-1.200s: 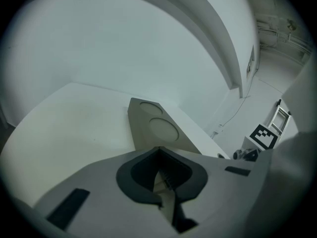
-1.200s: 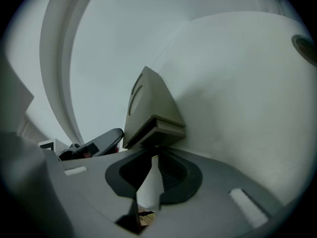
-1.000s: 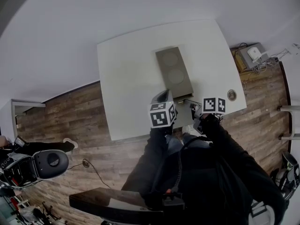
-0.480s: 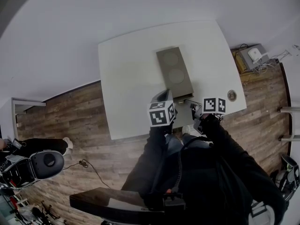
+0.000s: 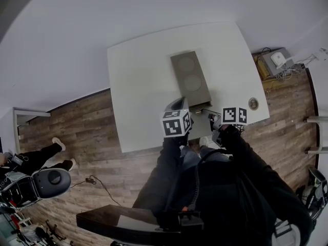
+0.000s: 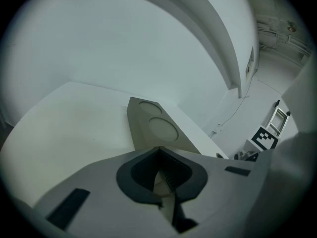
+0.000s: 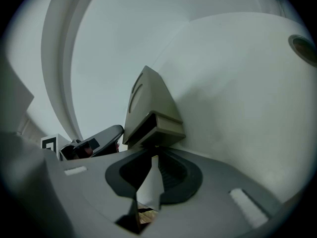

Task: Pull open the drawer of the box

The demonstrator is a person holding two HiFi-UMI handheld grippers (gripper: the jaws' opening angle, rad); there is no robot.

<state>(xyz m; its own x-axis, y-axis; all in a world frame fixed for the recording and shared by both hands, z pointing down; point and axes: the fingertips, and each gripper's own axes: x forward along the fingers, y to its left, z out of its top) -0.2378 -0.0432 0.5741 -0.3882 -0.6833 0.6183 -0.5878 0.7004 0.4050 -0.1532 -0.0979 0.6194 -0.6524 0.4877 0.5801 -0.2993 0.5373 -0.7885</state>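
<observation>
At the near edge of the table (image 5: 138, 86), the right gripper (image 7: 154, 152) clamps the part-open drawer (image 7: 166, 125). The left gripper (image 6: 159, 150) sits closed and empty by the box (image 6: 143, 133). The pull looks mid-way; next comes a straight draw toward that edge.

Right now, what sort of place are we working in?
Probably a robotics lab or test room: a bare white table on wood-plank flooring, a wheeled robot-like machine parked nearby, and electronics with loose cables against the wall.
</observation>
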